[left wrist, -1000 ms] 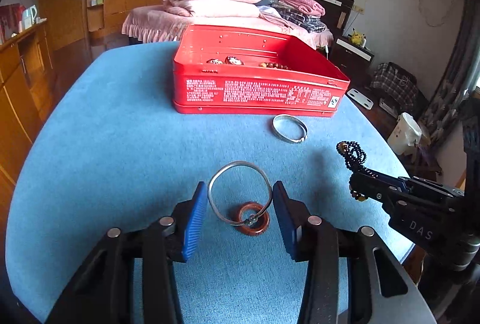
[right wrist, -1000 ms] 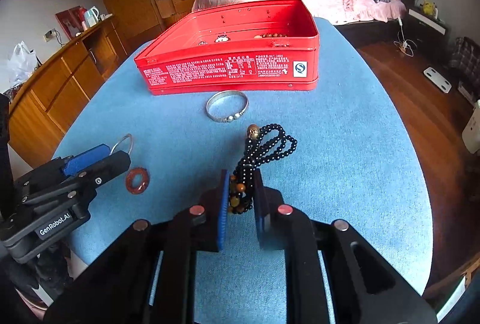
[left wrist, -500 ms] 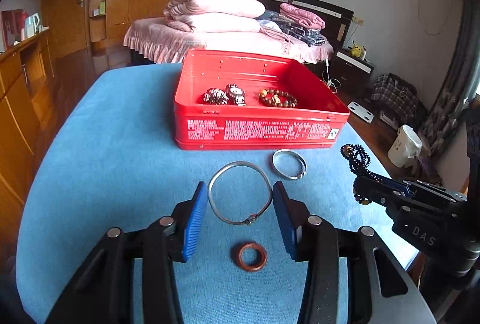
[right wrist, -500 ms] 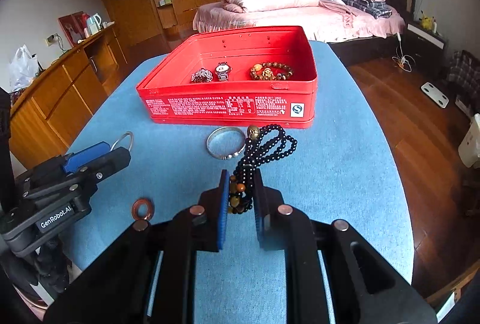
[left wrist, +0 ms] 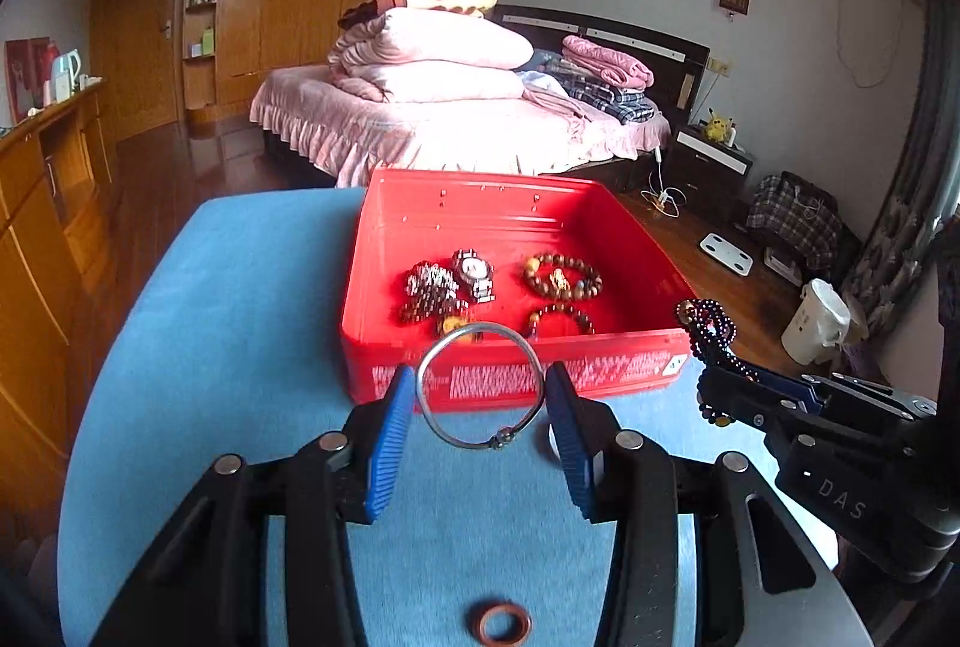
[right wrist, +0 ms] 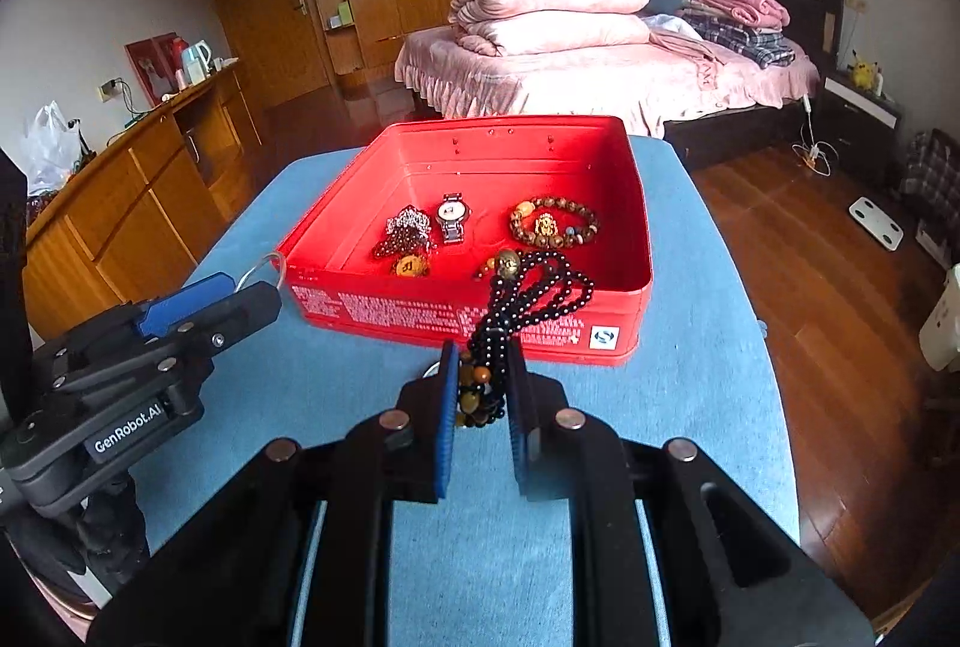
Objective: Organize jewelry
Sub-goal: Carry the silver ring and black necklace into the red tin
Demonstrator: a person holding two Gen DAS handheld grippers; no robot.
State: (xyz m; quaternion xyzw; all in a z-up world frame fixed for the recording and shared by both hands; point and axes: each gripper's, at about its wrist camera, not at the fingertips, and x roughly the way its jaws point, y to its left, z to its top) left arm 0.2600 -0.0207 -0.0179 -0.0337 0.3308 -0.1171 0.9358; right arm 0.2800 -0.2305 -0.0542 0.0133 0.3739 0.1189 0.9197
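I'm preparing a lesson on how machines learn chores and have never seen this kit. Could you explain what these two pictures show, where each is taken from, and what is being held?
There is no robot arm here. A person holds a two-fingered grabbing tool in each hand, and each tool carries a wide-angle camera looking along its fingers.

One picture comes from the left gripper. Its blue fingers hold a thin silver bangle clear of the blue table. A brown ring lies on the table below.

The other picture comes from the right gripper, shut on a black bead necklace with some amber beads.

Ahead of both stands an open red tin, already holding a watch and several bead bracelets. Each tool also appears at the edge of the other's picture.
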